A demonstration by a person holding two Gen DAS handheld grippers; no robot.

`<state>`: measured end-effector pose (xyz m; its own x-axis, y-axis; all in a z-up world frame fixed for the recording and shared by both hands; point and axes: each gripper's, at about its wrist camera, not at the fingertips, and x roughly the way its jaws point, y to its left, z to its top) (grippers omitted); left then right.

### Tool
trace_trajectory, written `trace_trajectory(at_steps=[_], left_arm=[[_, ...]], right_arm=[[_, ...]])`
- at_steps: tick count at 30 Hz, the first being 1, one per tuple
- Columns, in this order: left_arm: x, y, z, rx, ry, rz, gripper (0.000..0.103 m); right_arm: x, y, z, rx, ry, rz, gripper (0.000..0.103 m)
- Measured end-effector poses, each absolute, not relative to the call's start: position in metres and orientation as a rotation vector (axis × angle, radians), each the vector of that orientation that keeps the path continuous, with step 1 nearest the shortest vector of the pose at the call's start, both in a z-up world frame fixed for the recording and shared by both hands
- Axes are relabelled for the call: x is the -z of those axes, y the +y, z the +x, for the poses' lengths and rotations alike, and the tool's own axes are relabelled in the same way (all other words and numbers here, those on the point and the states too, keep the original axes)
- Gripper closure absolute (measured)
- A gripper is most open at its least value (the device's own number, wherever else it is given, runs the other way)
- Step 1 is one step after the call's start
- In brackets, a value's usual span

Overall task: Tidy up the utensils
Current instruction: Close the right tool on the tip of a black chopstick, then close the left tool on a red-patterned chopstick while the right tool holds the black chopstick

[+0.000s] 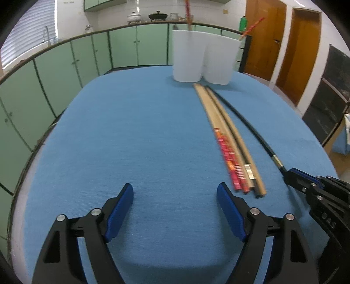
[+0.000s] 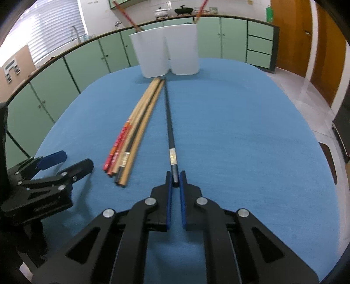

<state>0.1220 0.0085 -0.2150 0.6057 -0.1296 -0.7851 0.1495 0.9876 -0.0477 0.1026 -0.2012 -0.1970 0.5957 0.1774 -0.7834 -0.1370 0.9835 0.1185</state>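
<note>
Several chopsticks (image 1: 229, 139) lie side by side on the blue tablecloth (image 1: 140, 139), wooden, black and red-patterned; they also show in the right wrist view (image 2: 135, 133). A white two-compartment holder (image 1: 204, 56) stands at the far end, with a red chopstick (image 1: 188, 13) in each compartment; it also shows in the right wrist view (image 2: 168, 50). My right gripper (image 2: 175, 177) is shut on the near end of a black chopstick (image 2: 169, 122), which lies apart from the bundle. My left gripper (image 1: 175, 192) is open and empty, left of the bundle's near ends.
The blue table (image 2: 251, 131) is oval, with its edges close on both sides. Green cabinets (image 1: 72, 63) run along the back and left. Wooden doors (image 1: 282, 41) are at the right. Pots (image 1: 157, 15) sit on the counter.
</note>
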Motion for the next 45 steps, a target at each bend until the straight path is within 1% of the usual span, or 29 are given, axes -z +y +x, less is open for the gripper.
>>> trace_trajectory(at_steps=[9,17,29,32,35,37,39,45], left_arm=[[0.217,-0.018,0.126,0.186,0.91,0.061,0.025],[0.217,-0.01,0.12,0.153,0.907,0.061,0.024],[0.215,-0.005,0.117,0.135,0.901,0.048,0.026],[0.218,-0.006,0.119,0.129,0.909,0.058,0.03],[0.218,-0.004,0.119,0.131,0.905,0.041,0.037],[0.217,0.0,0.119,0.127,0.901,0.02,0.046],[0.216,0.004,0.12,0.127,0.897,-0.006,0.049],[0.216,0.011,0.12,0.132,0.892,-0.04,0.05]], right_arm=[[0.199,-0.219,0.1,-0.155,0.911,0.053,0.096],[0.199,-0.222,0.099,-0.162,0.914,0.063,0.096],[0.199,-0.221,0.1,-0.185,0.917,0.046,0.091],[0.199,-0.222,0.102,-0.198,0.92,0.052,0.09],[0.199,-0.222,0.104,-0.219,0.921,0.048,0.088],[0.199,-0.223,0.104,-0.231,0.923,0.047,0.087],[0.199,-0.223,0.104,-0.245,0.924,0.04,0.086],[0.199,-0.225,0.103,-0.257,0.923,0.034,0.085]])
